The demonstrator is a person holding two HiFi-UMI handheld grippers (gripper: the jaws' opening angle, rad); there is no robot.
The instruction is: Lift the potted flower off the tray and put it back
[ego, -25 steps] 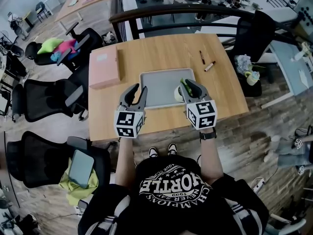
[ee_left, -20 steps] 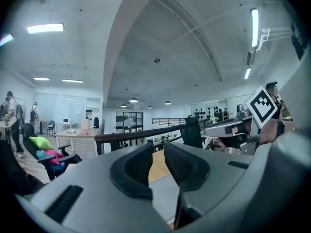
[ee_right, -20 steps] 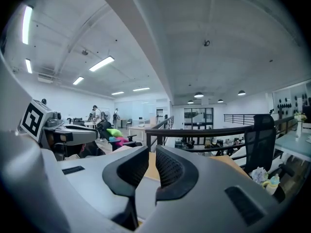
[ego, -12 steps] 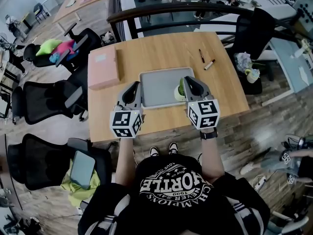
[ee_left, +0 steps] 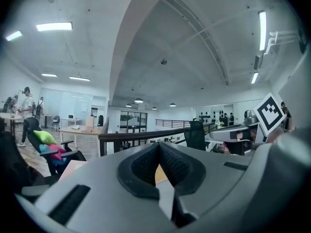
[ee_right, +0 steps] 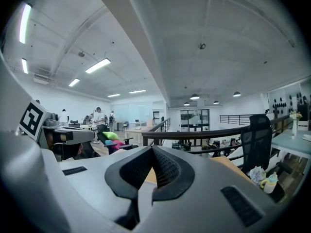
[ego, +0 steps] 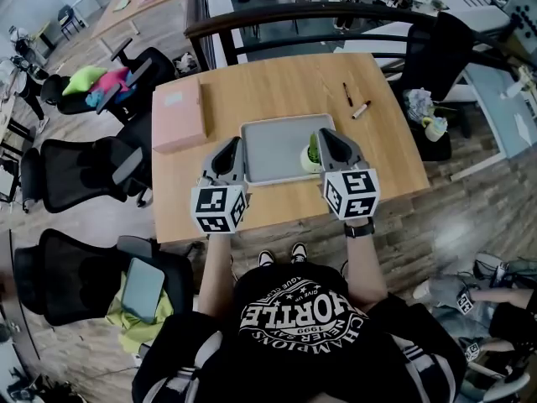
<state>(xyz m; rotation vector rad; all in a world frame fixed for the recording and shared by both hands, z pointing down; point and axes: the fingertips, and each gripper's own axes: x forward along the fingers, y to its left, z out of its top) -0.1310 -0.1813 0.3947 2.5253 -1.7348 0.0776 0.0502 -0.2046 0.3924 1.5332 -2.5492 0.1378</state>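
Note:
A grey tray lies on the wooden table. The potted flower, a small white pot with green leaves, stands at the tray's right edge, partly hidden by my right gripper. That gripper hovers just right of the pot and is shut on nothing. My left gripper is over the tray's left edge, also shut and empty. Both pairs of jaws have just been closing with nothing between them. In the left gripper view the left gripper points level across the room, as does the right gripper in its view; neither shows the pot.
A pink box lies on the table's left side, with two pens at the far right. A dark railing runs behind the table. Black office chairs stand to the left, and another chair with a bag to the right.
Both grippers' jaws, open a second ago, have closed together on nothing. The hands have stayed almost in place.

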